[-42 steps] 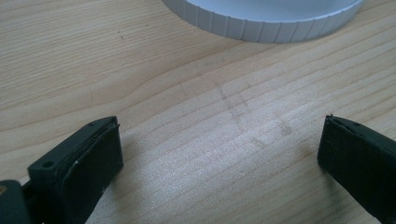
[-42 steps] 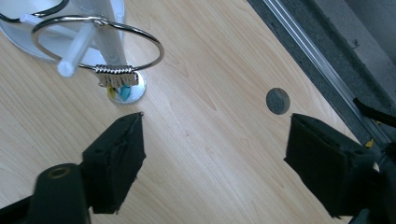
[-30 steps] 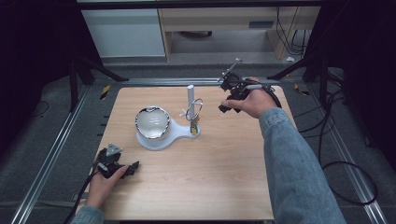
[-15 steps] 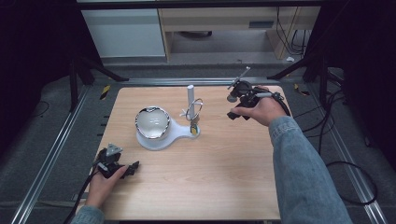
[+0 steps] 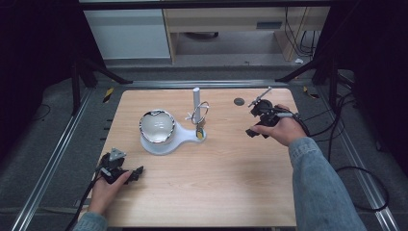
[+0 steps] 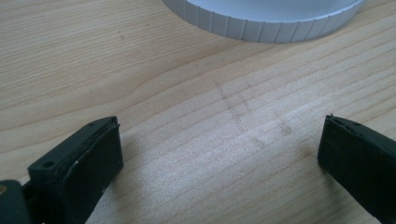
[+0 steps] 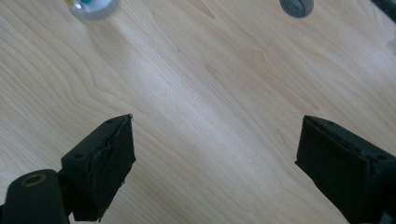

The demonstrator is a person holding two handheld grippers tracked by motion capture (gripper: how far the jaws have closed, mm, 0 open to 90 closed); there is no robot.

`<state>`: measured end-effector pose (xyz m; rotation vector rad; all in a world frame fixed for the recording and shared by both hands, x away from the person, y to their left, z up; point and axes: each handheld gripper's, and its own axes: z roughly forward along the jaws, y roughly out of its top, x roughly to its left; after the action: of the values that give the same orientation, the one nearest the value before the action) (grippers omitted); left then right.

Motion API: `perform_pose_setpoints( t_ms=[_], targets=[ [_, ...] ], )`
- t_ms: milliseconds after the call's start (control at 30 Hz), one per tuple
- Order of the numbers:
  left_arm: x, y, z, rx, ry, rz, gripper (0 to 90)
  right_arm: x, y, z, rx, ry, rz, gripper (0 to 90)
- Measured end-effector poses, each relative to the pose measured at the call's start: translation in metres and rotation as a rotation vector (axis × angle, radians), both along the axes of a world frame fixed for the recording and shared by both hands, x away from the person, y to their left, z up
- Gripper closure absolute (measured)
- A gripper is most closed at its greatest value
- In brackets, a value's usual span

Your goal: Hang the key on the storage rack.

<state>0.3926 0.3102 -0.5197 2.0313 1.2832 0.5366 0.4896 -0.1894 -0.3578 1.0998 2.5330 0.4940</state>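
Magnifier [image 5: 157,127], a round lens on a white base with an upright post [image 5: 196,98] and a looped cable [image 5: 199,114] at its right end, is set near the middle of the worktop [image 5: 226,183], a little toward the far-left part, where both hands could reach it. It is touched by neither gripper.

The right gripper [image 5: 253,131] is held above bare wood well to the right of the base; its 2 fingers [image 7: 100,161] are spread wide with nothing between them, probably kept ready for a grasp. In its own view a small grey disc [image 7: 296,6] (likely a plug set in the wood) is cut off at the top edge, as is a grey rim [image 7: 93,8] at the upper left.

The left gripper [image 5: 137,172] is rested low near the front-left corner, apart from the base, and seems parked rather than at work. Its fingers [image 6: 91,163] are likewise spread and empty, pointed at the ribbed white edge [image 6: 261,23] of the base, of which the rest is cropped.

What hangs at the foot of the post (something yellowish) is too small to be made out.
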Motion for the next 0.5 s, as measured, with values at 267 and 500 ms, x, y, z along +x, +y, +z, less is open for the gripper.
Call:
perform_pose_setpoints(
  t_ms=[267, 500],
  targets=[
    [0.000, 0.000, 0.000, -0.001, 0.000, 0.001, 0.0, -0.006, -0.020, -0.022, 0.011, 0.024, -0.035, 11.9],
    [0.000, 0.000, 0.000, 0.001, 0.001, 0.001, 0.0, -0.014, -0.037, -0.040, 0.019, 0.030, -0.061, 11.8]
  ],
)
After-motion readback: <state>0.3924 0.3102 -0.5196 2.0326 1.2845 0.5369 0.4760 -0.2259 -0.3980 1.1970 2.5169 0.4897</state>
